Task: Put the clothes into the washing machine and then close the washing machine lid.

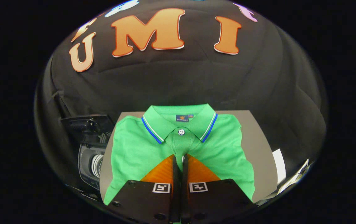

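To the left of the fingers, and lower than the grey surface, a washing machine [92,149] is seen with its dark lid [86,123] raised; a round opening with pale ribbing is shown in its body, partly cut off by the edge of the grey table [258,140].

Just ahead of the gripper [179,160], a folded green polo shirt [134,149] is laid flat on that table, collar away from the gripper. The collar is edged with white and blue stripes, and a single white button [181,132] is fastened at the top of the placket, straight beyond the fingertips. The fingers are drawn almost together, with only a thin gap left between them, and their tips are set over the placket below the button; whether cloth is pinched between them cannot be told. A small dark label [184,118] is sewn inside the collar, but its writing is too small to be read.

To the right of the fingers, past the shirt's sleeve, white paper sheets [280,169] are seen at the table's far side.
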